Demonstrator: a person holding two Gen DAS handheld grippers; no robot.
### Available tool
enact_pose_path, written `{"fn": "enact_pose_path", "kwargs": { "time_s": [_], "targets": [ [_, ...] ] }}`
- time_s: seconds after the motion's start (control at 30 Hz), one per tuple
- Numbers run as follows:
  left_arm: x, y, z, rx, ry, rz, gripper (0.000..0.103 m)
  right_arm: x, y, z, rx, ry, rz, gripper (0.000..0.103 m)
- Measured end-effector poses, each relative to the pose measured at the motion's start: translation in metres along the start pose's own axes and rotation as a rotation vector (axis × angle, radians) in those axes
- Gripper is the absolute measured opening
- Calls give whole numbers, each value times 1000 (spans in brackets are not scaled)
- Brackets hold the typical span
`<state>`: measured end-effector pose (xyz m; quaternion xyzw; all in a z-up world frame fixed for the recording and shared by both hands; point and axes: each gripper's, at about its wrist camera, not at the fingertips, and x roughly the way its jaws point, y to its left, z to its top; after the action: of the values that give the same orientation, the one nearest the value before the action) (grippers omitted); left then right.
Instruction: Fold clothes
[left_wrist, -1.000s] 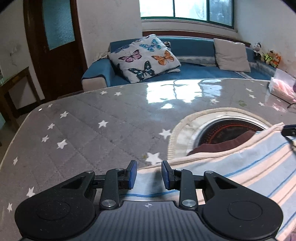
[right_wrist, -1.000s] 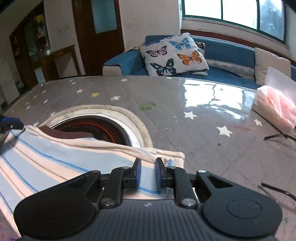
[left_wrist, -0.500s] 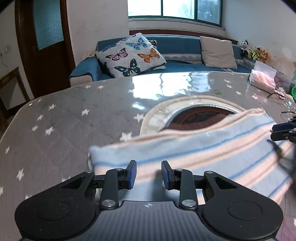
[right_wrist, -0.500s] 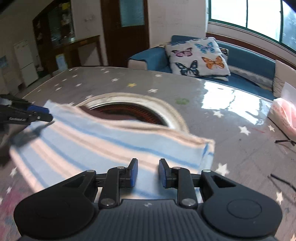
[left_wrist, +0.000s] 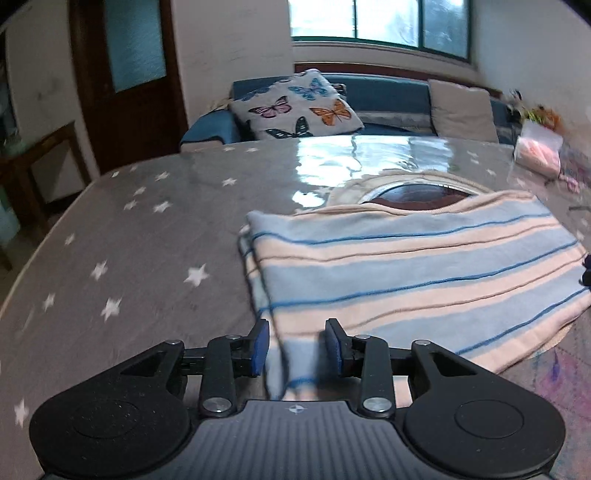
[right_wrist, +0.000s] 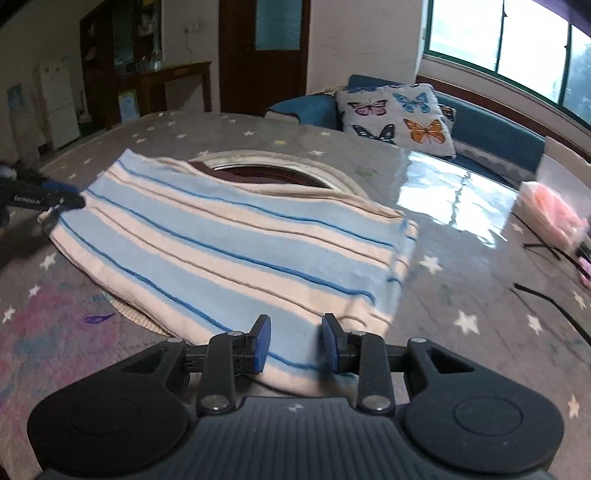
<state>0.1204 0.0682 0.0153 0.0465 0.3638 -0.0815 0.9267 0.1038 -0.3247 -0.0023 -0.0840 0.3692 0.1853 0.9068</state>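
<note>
A striped garment (left_wrist: 413, 266), light blue and cream with thin blue lines, lies folded over itself on the grey star-print table (left_wrist: 129, 240). Its near-left corner lies between the open fingers of my left gripper (left_wrist: 295, 345). In the right wrist view the garment (right_wrist: 229, 251) spreads to the left, and its near edge lies between the open fingers of my right gripper (right_wrist: 295, 343). The left gripper (right_wrist: 48, 197) shows at the garment's far-left corner.
A round opening with a cream knit rim (right_wrist: 280, 171) sits in the table behind the garment. A plastic bag with pink contents (right_wrist: 554, 210) and black cables (right_wrist: 546, 295) lie at the right. A blue sofa with a butterfly cushion (left_wrist: 299, 107) stands beyond the table.
Both grippers have carried the garment's far edge back toward the near side, folding it over. Both jaws have widened and the cloth now lies flat on the table.
</note>
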Motion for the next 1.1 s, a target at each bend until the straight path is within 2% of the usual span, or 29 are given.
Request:
{"fn": "enact_pose_path", "kwargs": {
  "time_s": [0.13,0.27,0.43,0.5,0.53,0.57,0.6,0.63,0.7,0.9,1.1],
  "targets": [
    [-17,5,-9,-51,-6,-14,45,-16,-15,-4,81,-23,-19,34],
    [-23,9,-20,-94,23,-47,46,-21,-30,-13,165,-15,-28,36],
    [-25,9,-27,-129,45,-67,45,-14,-39,-20,248,9,14,35],
    [-27,10,-28,-135,46,-69,41,-12,-40,-22,268,14,25,35],
    [-27,10,-28,-137,48,-70,39,-12,-40,-23,273,16,25,30],
    [-27,10,-28,-140,48,-71,35,-11,-40,-23,274,17,27,26],
    [-28,10,-28,-146,49,-75,25,-11,-39,-23,275,17,29,19],
    [-28,11,-29,-153,50,-81,22,-11,-39,-24,279,17,30,14],
    [-31,11,-30,-159,50,-86,16,-12,-37,-23,277,15,26,12],
    [-52,8,-37,-160,45,-128,14,-35,-32,-21,227,-14,-10,10],
    [-61,-6,-57,-121,74,-141,14,-43,-30,-39,220,29,-30,10]
  ]
}}
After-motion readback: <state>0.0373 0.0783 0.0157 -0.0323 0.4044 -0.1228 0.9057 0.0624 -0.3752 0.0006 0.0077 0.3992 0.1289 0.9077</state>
